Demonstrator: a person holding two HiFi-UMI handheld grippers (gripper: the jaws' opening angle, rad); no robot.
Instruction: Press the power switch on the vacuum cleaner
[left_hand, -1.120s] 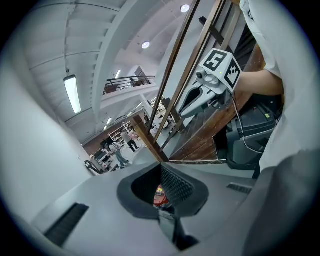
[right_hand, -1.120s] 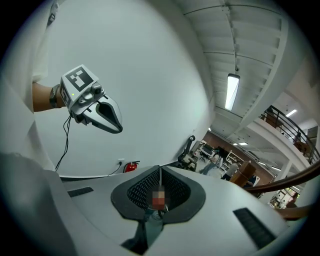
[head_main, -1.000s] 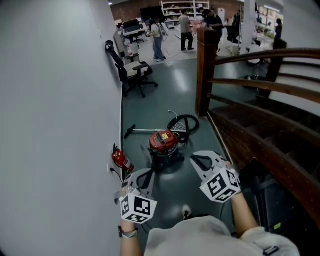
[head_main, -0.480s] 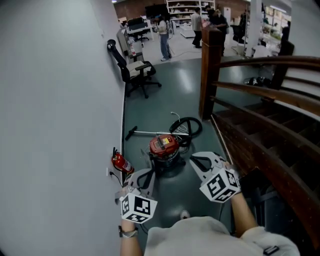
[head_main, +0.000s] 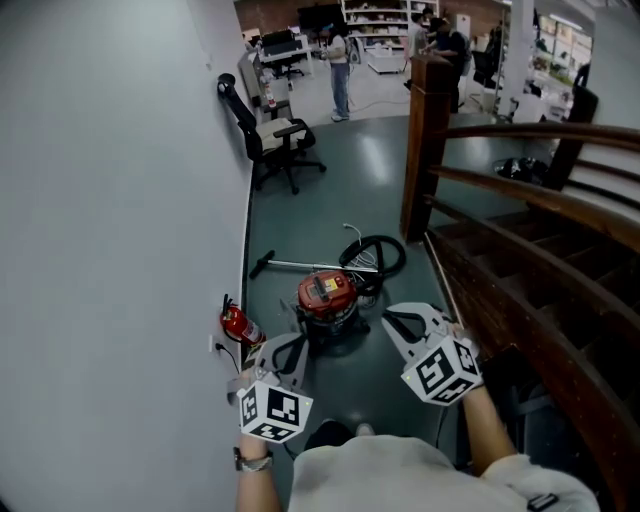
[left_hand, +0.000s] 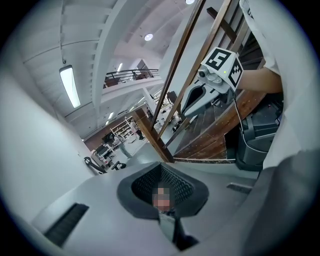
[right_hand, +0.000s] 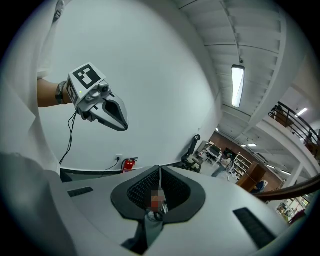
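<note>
I can read no text anywhere. The label (head_main: 322, 286) on the vacuum (head_main: 328, 303) is too small for me.

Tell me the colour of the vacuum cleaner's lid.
Red lid on the vacuum cleaner; head view shows it best.

**What I wear and carry**

My left gripper (head_main: 284, 348) and right gripper (head_main: 392, 318) are pale grey shells with black ribbed pads (right_hand: 141, 187); each carries a white cube (head_main: 272, 412) printed with black square markers; a thin black cable (right_hand: 70, 134) trails from the left one; a dark watch (head_main: 250, 462) bands my left wrist; my shirt (head_main: 370, 478) is off-white and short-sleeved.
</note>
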